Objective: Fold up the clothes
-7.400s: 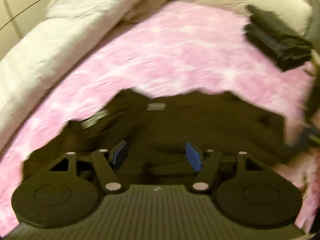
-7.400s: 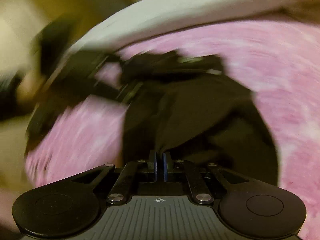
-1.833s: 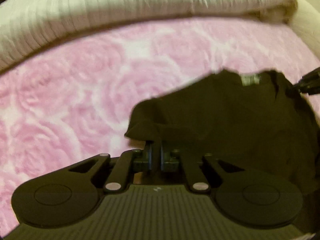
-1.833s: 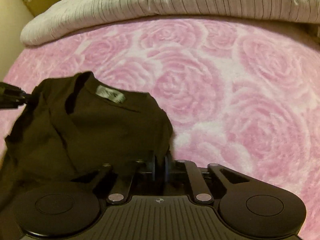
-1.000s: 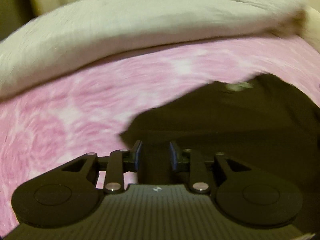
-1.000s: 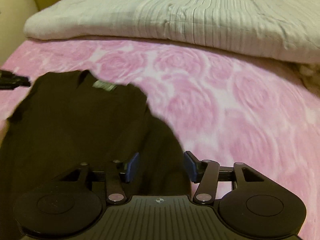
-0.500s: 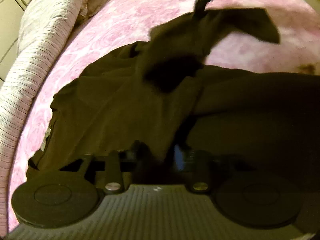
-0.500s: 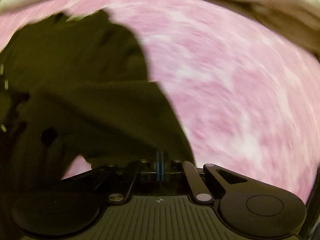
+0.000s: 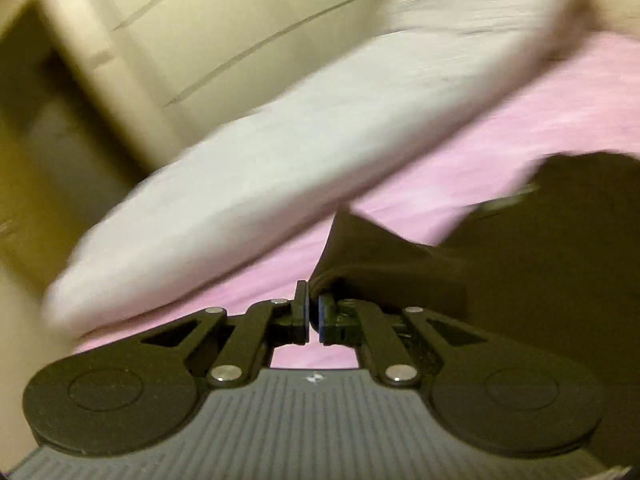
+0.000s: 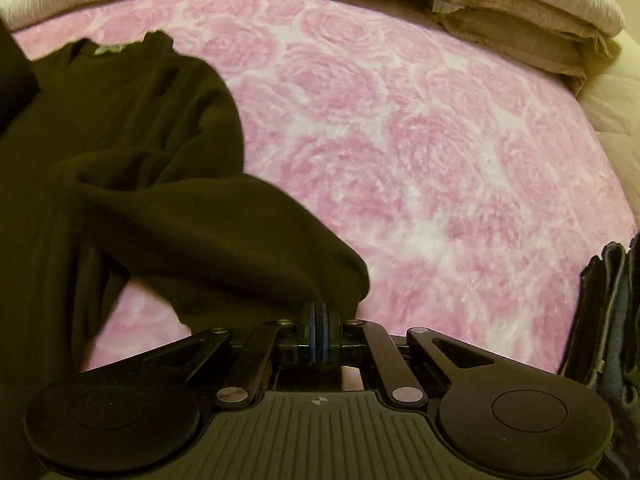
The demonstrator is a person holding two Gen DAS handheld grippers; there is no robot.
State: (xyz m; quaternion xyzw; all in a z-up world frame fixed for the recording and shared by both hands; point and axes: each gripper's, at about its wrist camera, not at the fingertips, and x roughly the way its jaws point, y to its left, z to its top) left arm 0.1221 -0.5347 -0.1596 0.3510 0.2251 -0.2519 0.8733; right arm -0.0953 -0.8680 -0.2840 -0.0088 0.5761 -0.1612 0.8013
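Here the fold is only getting started. A dark shirt (image 10: 132,128) is lying on the pink blanket (image 10: 440,152), neck label toward the far pillows (image 10: 520,20), body mostly spread flat and one side already lifted off the bed.

The right gripper (image 10: 319,320) is pinching the shirt's near right edge; its pads are pressed together with the cloth caught between them, and the fabric is rising from the blanket in a loose hump that is draping over toward the shirt's middle. The left gripper (image 9: 312,312) is pinching another corner of the shirt (image 9: 520,264): its jaws have just been closing, they are now standing almost together, and a fold of the dark cloth is sitting at their tips. That view is badly smeared, so how deep the cloth is sitting in the jaws is hard to tell.

So both corners are being held and the first side fold is, by my reading, in hand but not laid down: the lifted flap is not yet resting flat on the body. Everything after that appears to be waiting: settling this flap, bringing in the other side, doubling the length, and smoothing.

At the far right edge, a stack (image 10: 608,320) of dark folded clothes is sitting on the blanket, which suggests some items are already finished and this shirt is the one in progress.
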